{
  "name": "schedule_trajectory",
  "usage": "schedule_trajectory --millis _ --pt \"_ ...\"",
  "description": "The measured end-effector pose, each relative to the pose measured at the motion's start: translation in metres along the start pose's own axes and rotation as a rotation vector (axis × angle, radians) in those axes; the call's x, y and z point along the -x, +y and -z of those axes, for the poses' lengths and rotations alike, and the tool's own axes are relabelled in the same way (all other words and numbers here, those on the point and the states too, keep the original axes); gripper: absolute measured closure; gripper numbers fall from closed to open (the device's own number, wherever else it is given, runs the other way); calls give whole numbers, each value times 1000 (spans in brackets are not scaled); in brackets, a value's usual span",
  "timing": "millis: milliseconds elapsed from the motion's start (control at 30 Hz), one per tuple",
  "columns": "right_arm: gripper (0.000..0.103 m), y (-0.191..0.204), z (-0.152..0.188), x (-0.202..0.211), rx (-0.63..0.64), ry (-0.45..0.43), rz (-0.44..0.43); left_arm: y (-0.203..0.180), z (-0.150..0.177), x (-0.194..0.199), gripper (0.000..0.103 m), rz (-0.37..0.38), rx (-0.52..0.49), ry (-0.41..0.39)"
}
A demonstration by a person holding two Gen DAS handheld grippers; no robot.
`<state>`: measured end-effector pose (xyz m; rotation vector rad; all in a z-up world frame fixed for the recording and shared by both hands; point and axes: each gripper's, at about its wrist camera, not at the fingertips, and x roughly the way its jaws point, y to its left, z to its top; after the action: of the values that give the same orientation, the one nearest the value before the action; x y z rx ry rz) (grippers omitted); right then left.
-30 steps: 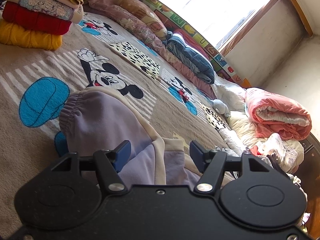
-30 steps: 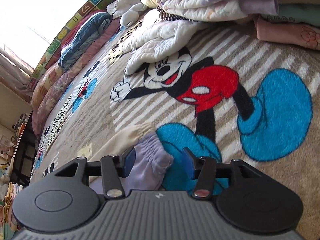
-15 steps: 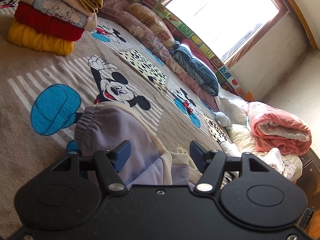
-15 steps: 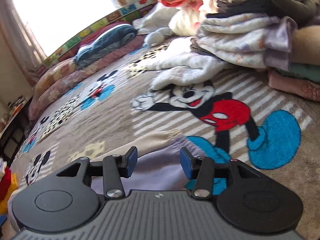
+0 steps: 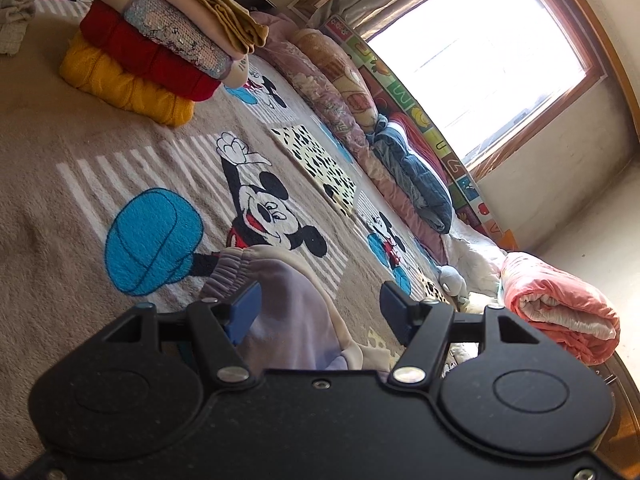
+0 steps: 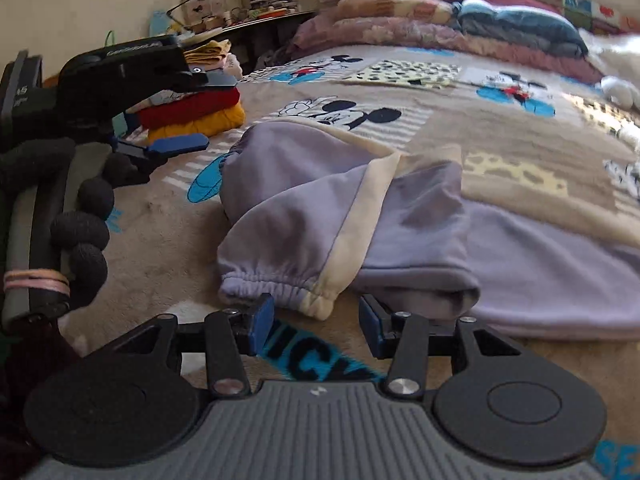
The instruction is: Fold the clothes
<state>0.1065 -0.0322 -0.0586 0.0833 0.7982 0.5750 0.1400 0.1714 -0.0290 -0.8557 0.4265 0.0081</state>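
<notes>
the mickey blanket [image 6: 460, 148] covers the whole bed, and on it lies 1 lilac garment with cream trim [image 6: 344, 216], folded over on itself, its gathered cuff toward the right wrist camera. the right gripper [image 6: 316, 326] sits just in front of that cuff, low over the blanket, jaws partly apart with nothing pinched between the 2 blue pads; the cuff hem lies just beyond the tips. the left gripper [image 5: 318, 306] hovers above the garment's other gathered end [image 5: 280, 304], pointing slightly down, jaws wide and empty; the cloth shows between the pads, whether the left pad touches it i cannot tell. in the right wrist view that same left gripper [image 6: 180, 120] shows at the left edge, held by 1 black-gloved hand [image 6: 76, 220], pads spread one above the other. behind it stands 1 stack of folded clothes [image 5: 160, 48], about 5 layers, yellow at the bottom, then red. 1 rolled pink quilt [image 5: 560, 308] lies at the far right.
</notes>
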Motion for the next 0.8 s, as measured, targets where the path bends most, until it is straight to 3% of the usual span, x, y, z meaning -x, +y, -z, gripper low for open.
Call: schedule_trajectory --millis 267,333,367,400,600,800 --pt "52 -28 23 -29 -510 -47 -98 1 0 0 38 13 10 6" --pt "65 -37 28 -33 -602 -62 -120 1 0 -1 38 14 14 11" --pt "82 -41 30 -35 -635 -73 -128 2 1 -2 38 14 15 14" --pt "83 -45 32 -35 -661 -85 -134 2 1 -3 38 14 16 17" --pt "87 -64 13 10 -594 -195 -95 3 0 -4 37 21 23 24" --pt "88 -113 -26 71 -462 -275 38 2 1 -4 37 22 18 26"
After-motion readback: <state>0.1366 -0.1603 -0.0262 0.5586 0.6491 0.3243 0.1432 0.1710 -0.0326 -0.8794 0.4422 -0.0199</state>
